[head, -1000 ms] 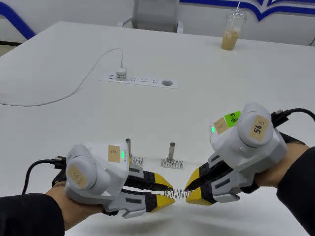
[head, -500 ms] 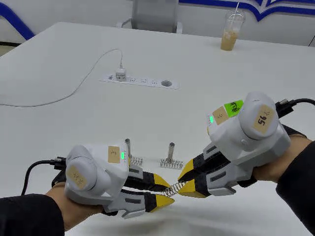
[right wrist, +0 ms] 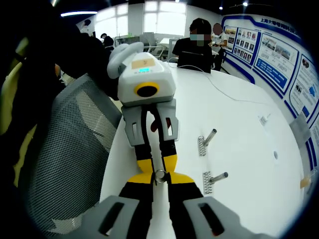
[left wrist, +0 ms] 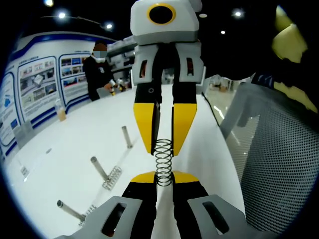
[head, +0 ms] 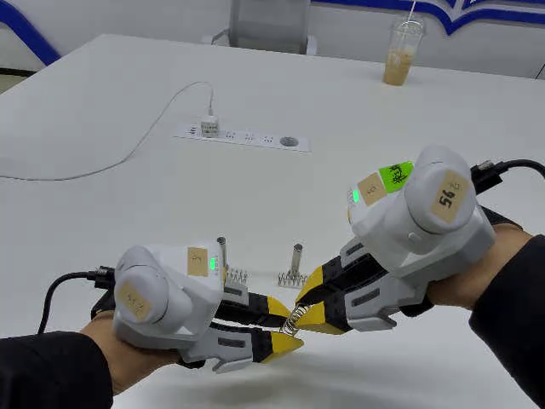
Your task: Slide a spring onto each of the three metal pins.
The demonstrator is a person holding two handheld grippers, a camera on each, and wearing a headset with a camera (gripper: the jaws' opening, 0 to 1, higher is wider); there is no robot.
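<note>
Head view | yellow-tipped left tongs (head: 290, 329) and right tongs (head: 301, 310) each clamped one end of small coiled steel spring (head: 294, 321) | spring held above white surface (head: 170, 187), near upright grey metal pin (head: 296, 258)

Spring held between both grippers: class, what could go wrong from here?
1. The spring is pinched only at its ends by the left gripper and right gripper; it could slip free and roll across the table.
2. If one gripper lets go carelessly, the spring may flick away.
3. The upright pins stand close behind; a swinging gripper could knock one over.
</note>
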